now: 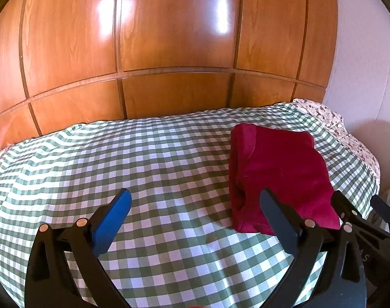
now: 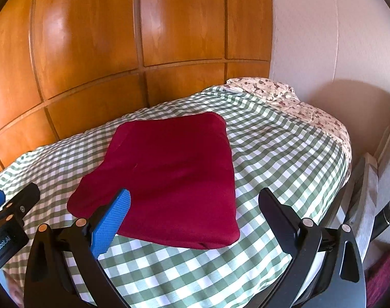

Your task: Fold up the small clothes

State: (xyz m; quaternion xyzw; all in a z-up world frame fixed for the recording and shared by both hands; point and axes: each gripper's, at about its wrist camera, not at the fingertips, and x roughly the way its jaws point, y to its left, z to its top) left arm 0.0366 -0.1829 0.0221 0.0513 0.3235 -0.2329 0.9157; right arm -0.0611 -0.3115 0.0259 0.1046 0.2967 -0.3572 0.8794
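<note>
A dark red garment lies folded into a flat packet on the green-checked bedspread. In the left wrist view the red garment sits to the right of centre. My left gripper is open above bare bedspread, its right finger over the garment's near left corner, nothing between the jaws. My right gripper is also open, held over the garment's near edge without touching it. The left gripper's body shows at the left edge of the right wrist view.
Glossy wooden wardrobe panels stand right behind the bed. A floral sheet shows at the far right corner by the white wall. A chair or rack stands beside the bed on the right.
</note>
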